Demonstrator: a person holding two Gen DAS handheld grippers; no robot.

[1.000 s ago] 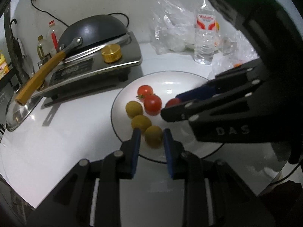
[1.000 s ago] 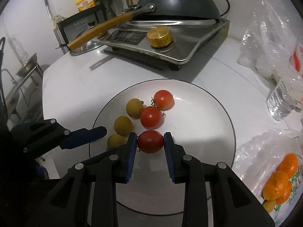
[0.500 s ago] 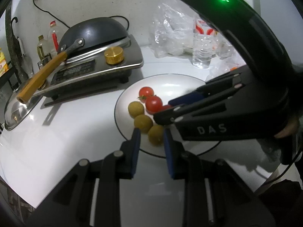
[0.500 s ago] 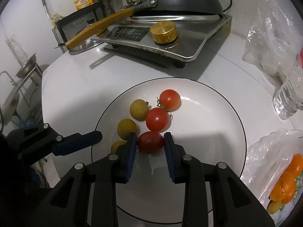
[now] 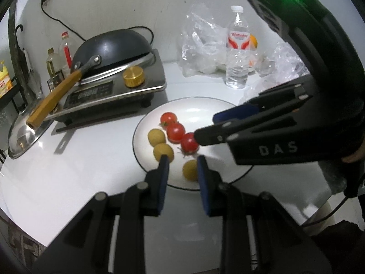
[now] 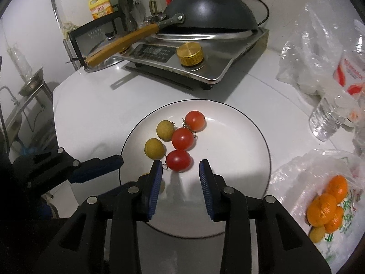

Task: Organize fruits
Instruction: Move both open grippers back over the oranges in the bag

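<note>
A white plate (image 6: 239, 137) holds three red tomatoes in a row and three small yellow fruits. The nearest tomato (image 6: 179, 159) lies on the plate just ahead of my right gripper (image 6: 180, 175). That gripper's jaws are opening and the blue pads stand clear of the tomato. In the left wrist view my right gripper (image 5: 206, 126) reaches in from the right, its lower tip beside that tomato (image 5: 189, 145). My left gripper (image 5: 181, 162) hovers shut and empty over the plate's near rim (image 5: 205, 111). A yellow fruit (image 5: 189, 170) lies on the plate below its fingers.
An induction cooker (image 6: 205, 68) with an overturned black wok (image 6: 209, 13) and its wooden handle stands behind the plate. A water bottle (image 5: 238, 52) and crumpled plastic bags sit at the back right. A bag of oranges (image 6: 328, 205) lies right of the plate.
My right gripper held the tomato between its pads; the pads have now parted and the tomato rests on the plate beside the other two. The left gripper has hardly moved.
</note>
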